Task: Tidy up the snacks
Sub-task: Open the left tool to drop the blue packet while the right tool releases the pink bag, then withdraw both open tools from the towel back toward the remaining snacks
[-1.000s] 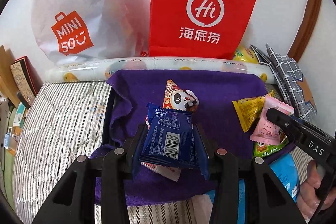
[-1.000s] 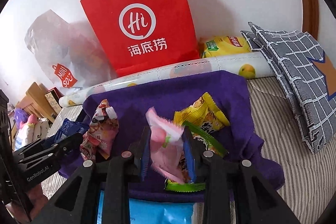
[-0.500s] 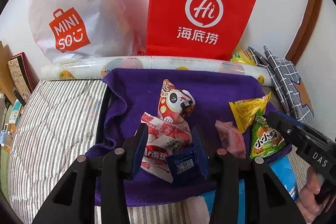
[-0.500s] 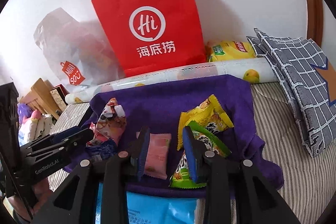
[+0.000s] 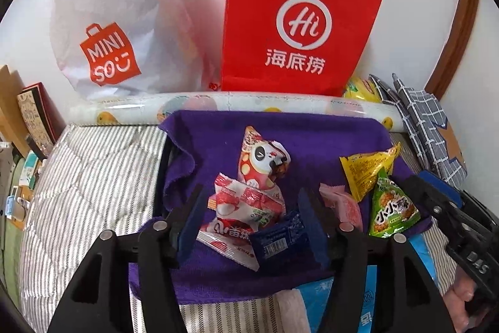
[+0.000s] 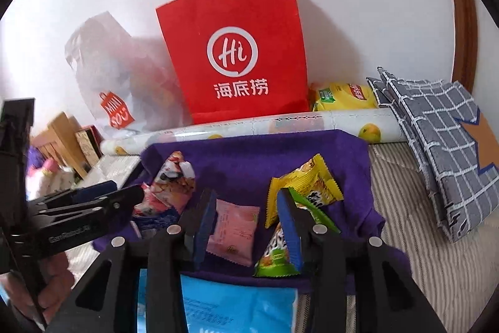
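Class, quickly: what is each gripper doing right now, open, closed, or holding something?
Left gripper: opening, pads clear of the dark blue snack packet between them.
Right gripper: opening, pink snack packet released between its pads.

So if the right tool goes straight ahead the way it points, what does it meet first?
Probably the pink snack packet, lying flat on the purple cloth between the opening jaws of the right tool; depth is unclear.

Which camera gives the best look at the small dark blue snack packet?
The left wrist view. There the dark blue packet lies on the purple cloth between the opening jaws of the left gripper, barcode showing. The right wrist view shows only a sliver, partly hidden behind the left gripper.
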`<state>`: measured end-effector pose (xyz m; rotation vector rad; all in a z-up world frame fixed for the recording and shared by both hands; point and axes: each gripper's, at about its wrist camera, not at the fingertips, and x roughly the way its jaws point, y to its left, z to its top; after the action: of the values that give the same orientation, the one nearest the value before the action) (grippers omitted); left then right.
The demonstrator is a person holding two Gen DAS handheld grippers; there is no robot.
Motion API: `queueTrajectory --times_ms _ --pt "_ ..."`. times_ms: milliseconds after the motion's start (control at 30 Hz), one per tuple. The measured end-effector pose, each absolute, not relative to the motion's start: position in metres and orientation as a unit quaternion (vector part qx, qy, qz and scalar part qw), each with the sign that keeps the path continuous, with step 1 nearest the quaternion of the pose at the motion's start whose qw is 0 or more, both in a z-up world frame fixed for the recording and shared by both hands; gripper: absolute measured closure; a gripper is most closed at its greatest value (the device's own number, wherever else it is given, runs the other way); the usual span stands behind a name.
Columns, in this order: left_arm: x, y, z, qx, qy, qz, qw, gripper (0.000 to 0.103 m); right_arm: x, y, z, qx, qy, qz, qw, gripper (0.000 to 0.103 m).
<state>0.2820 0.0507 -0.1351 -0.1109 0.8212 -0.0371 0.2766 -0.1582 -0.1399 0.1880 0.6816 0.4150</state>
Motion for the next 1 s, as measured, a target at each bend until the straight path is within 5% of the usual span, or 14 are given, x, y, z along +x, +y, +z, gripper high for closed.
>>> queueTrajectory --times_ms 1000 --pt "0.143 0.090 -0.097 -0.048 0.403 -0.017 0.914 0.040 0.128 -0.110 -0.134 0.104 0.454 0.224 0.856 0.053"
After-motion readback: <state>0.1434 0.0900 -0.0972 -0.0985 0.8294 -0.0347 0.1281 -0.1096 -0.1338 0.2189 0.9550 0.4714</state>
